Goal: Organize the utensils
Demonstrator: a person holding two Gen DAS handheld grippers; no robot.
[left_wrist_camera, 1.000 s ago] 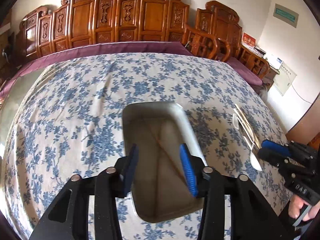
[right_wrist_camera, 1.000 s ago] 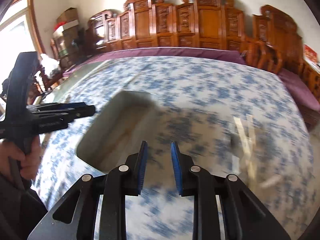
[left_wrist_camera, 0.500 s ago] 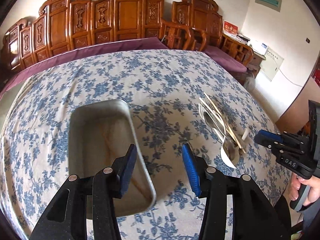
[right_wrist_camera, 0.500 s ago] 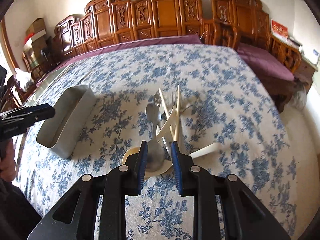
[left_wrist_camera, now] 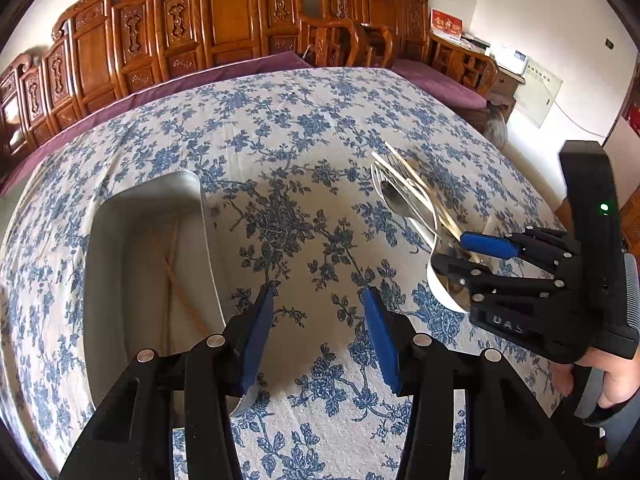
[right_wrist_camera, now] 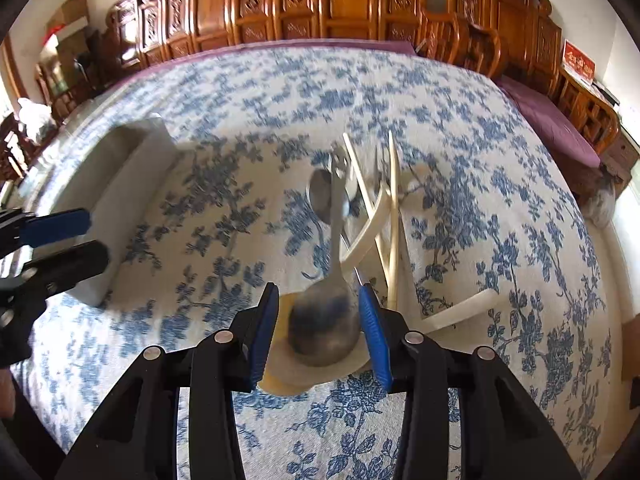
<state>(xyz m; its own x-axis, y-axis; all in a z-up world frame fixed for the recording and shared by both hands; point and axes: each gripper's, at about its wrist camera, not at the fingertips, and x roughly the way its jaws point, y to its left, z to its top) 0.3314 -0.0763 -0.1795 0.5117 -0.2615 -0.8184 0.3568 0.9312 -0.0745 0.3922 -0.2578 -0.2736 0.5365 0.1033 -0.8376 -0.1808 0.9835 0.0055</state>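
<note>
My right claw (right_wrist_camera: 319, 328) is opening over the pile of utensils (right_wrist_camera: 360, 216), its pads either side of a metal spoon bowl (right_wrist_camera: 324, 320), not pressing it. My left claw (left_wrist_camera: 318, 334) stands apart, empty, just right of the metal tray (left_wrist_camera: 148, 264) on the tabletop (left_wrist_camera: 280, 140); the pile lies well right of that tray.

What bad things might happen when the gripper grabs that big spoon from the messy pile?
1. The metal spoon lies tangled with chopsticks and pale spoons, so lifting it may drag or scatter them across the tablecloth.
2. The right gripper, its fingers opening, straddles the spoon's rounded bowl, not its handle; smooth metal might slip out.
3. The tray sits off to the side, so a loose grip might drop the spoon on the way.
</note>
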